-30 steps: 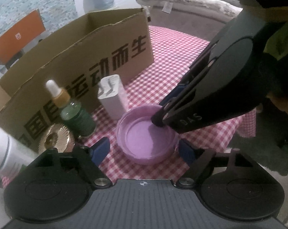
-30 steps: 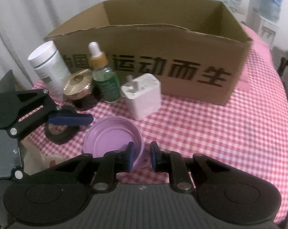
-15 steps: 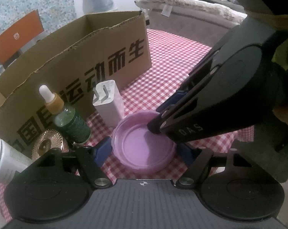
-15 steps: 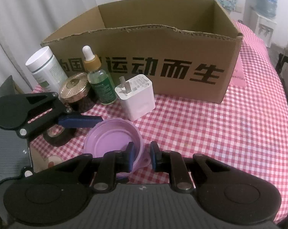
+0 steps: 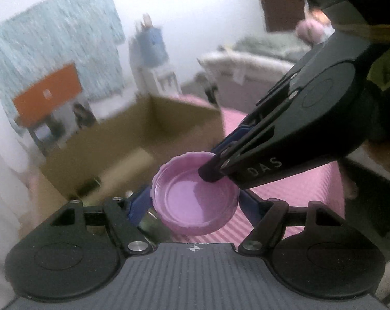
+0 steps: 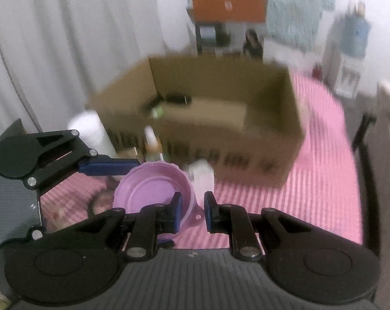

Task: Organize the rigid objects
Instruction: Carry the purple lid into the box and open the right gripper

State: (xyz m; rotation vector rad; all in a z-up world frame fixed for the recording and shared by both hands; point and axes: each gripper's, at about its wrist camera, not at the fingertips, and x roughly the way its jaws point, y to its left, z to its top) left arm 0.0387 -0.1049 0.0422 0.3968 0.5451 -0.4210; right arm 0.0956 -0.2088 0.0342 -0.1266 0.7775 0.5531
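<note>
Since the earlier frames both grippers have risen — the lid [image 5: 195, 201] no longer lies on the checked cloth [image 6: 321, 160] but hangs above it, and we now look down into the box [image 6: 220, 113], which was seen only from the side before.

We judge the step to be carrying the lid into the box. The right gripper [image 6: 192, 210] is closed almost fully on the lid's rim, one finger inside and one outside. The left gripper [image 5: 195, 200] is wide open around the lid; its blue fingers [image 5: 138, 204] sit just beside the rim on both sides, and we cannot tell if they touch it. So only the right one really holds it.

To do this well, we should keep the lid level, because the pinch is on a thin rim and the lid can swing. The bottle [image 6: 152, 144], the charger [image 6: 201, 175] and the white jar [image 6: 89, 129] stand in front of the box — we should pass over them, clear the near wall, and go down to a free place beside the dark things already inside. The pictures are blurred, so a slower move seems wise.
</note>
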